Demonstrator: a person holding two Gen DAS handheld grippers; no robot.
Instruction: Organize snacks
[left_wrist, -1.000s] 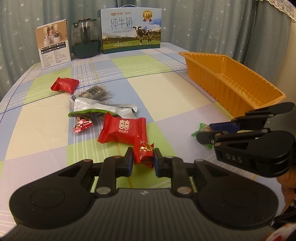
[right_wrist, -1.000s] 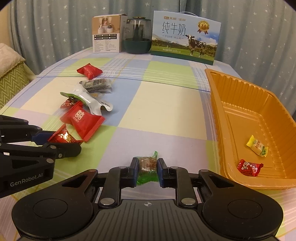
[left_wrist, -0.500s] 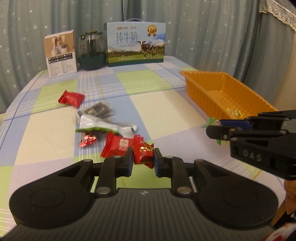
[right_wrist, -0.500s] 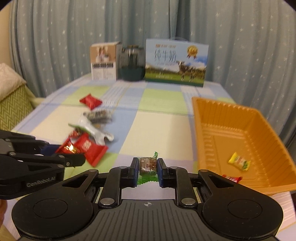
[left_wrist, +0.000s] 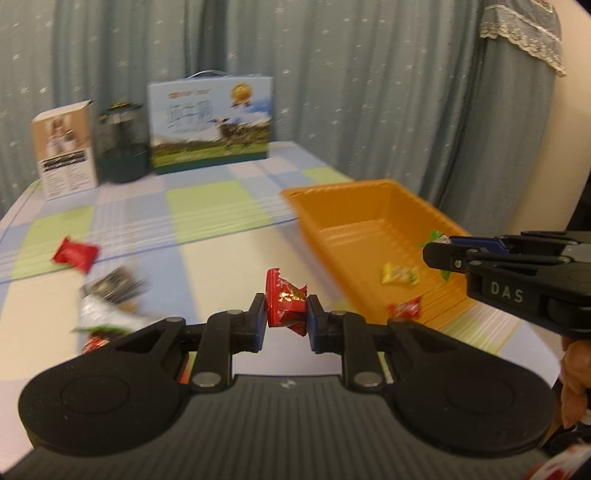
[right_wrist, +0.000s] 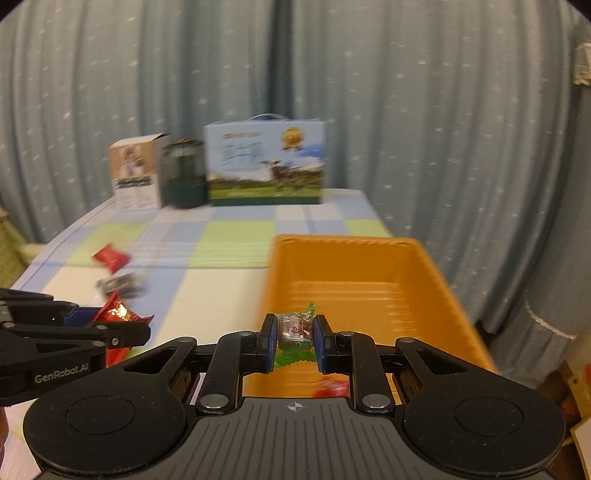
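Observation:
My left gripper (left_wrist: 285, 317) is shut on a red foil candy (left_wrist: 283, 301), held in the air left of the orange tray (left_wrist: 354, 210). My right gripper (right_wrist: 294, 338) is shut on a green-wrapped candy (right_wrist: 294, 332), held above the near end of the orange tray (right_wrist: 424, 266). In the tray lie a yellow candy (left_wrist: 399, 274) and a red candy (left_wrist: 406, 308). The right gripper also shows in the left wrist view (left_wrist: 434, 251), over the tray. The left gripper shows in the right wrist view (right_wrist: 122, 325), with its red candy (right_wrist: 117, 312).
Loose snacks lie on the checked tablecloth at the left: a red packet (left_wrist: 75, 254), a dark packet (left_wrist: 112, 286), a silver-green wrapper (left_wrist: 99, 317). A milk carton box (left_wrist: 210, 123), a dark jar (left_wrist: 122, 142) and a small box (left_wrist: 64, 147) stand at the back. Curtains hang behind.
Both grippers have risen from the table with their candies and moved right; the right one now hangs over the tray.

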